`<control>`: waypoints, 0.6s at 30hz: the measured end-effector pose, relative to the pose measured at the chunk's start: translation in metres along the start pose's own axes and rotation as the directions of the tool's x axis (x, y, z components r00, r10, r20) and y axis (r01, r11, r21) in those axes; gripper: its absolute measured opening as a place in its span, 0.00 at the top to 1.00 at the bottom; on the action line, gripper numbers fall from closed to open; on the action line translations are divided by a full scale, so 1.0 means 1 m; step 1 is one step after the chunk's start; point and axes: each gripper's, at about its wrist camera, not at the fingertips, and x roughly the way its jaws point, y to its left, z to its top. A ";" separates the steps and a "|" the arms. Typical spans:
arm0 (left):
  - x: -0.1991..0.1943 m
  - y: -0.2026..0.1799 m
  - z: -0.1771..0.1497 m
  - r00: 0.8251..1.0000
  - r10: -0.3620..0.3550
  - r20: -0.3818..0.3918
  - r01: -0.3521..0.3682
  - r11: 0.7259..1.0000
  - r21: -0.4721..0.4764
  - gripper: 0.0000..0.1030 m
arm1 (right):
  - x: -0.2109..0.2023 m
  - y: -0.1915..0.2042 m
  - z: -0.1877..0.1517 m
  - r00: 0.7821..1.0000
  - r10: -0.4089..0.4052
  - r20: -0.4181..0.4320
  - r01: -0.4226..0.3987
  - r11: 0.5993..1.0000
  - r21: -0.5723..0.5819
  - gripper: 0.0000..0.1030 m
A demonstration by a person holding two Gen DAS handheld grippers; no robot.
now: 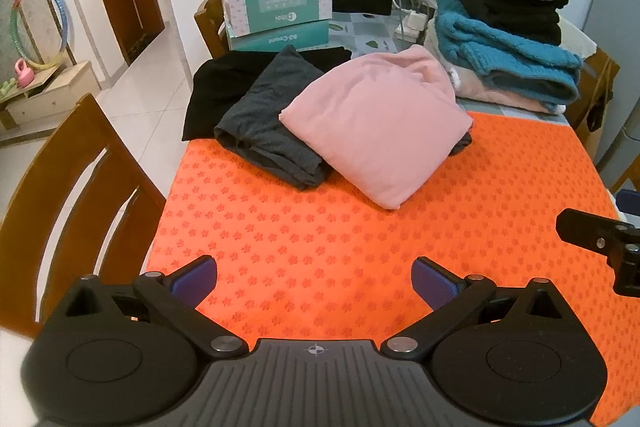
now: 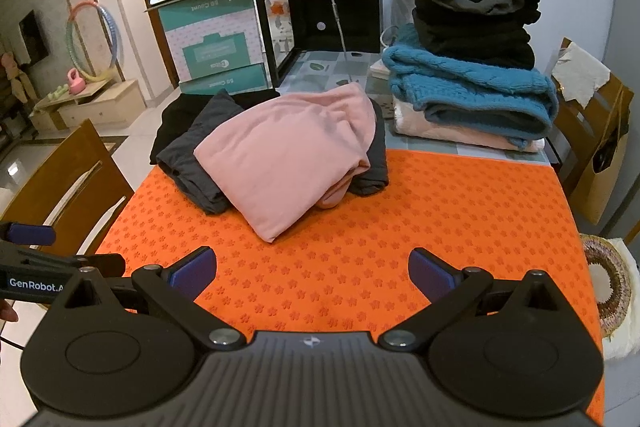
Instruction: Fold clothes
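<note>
Both your left gripper (image 1: 314, 277) and right gripper (image 2: 312, 269) hang over the bare orange mat (image 1: 360, 247) with jaws spread wide, holding nothing. The pink garment (image 1: 376, 131) lies folded at the mat's far edge, resting partly on a folded grey garment (image 1: 272, 131), with a black garment (image 1: 224, 83) behind. If you tug the pink one by a single layer, its fold likely opens and drags the grey one askew. The tall stack of folded clothes (image 2: 472, 59) to the right leans a little; brush it and it may topple.
</note>
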 end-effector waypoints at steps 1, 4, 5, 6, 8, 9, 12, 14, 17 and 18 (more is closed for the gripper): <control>0.001 -0.001 0.001 1.000 0.001 0.000 -0.001 1.000 -0.002 0.00 | 0.001 -0.001 0.001 1.000 0.002 -0.001 -0.002 1.000 -0.001 0.00; 0.002 -0.003 0.002 1.000 0.006 -0.002 -0.006 1.000 -0.006 0.00 | 0.005 -0.001 0.002 1.000 0.005 -0.003 -0.005 1.000 -0.003 0.00; 0.003 -0.003 0.003 1.000 0.010 -0.002 -0.010 1.000 -0.006 0.00 | 0.007 -0.001 0.003 1.000 0.006 -0.003 -0.006 1.000 -0.004 0.00; 0.004 -0.003 0.004 1.000 0.012 -0.002 -0.012 1.000 -0.006 0.00 | 0.008 -0.001 0.004 1.000 0.007 -0.004 -0.008 1.000 -0.004 0.00; 0.005 -0.003 0.005 1.000 0.015 -0.001 -0.015 1.000 -0.006 0.00 | 0.011 -0.001 0.005 1.000 0.010 -0.005 -0.010 1.000 -0.006 0.00; 0.006 -0.004 0.006 1.000 0.016 -0.001 -0.016 1.000 -0.005 0.00 | 0.012 -0.001 0.006 1.000 0.011 -0.006 -0.011 1.000 -0.008 0.00; 0.009 -0.004 0.008 1.000 0.019 -0.001 -0.019 1.000 -0.003 0.00 | 0.017 -0.002 0.009 1.000 0.014 -0.008 -0.014 1.000 -0.011 0.00; 0.011 -0.005 0.010 1.000 0.020 -0.002 -0.020 1.000 -0.002 0.00 | 0.019 -0.002 0.011 1.000 0.016 -0.009 -0.016 1.000 -0.011 0.00; 0.015 -0.006 0.013 1.000 0.016 -0.005 -0.016 1.000 -0.001 0.00 | 0.022 -0.003 0.014 1.000 0.016 -0.011 -0.016 1.000 -0.015 0.00; 0.016 -0.007 0.014 1.000 0.014 -0.006 -0.014 1.000 -0.001 0.00 | 0.023 -0.004 0.015 1.000 0.016 -0.012 -0.016 1.000 -0.016 0.00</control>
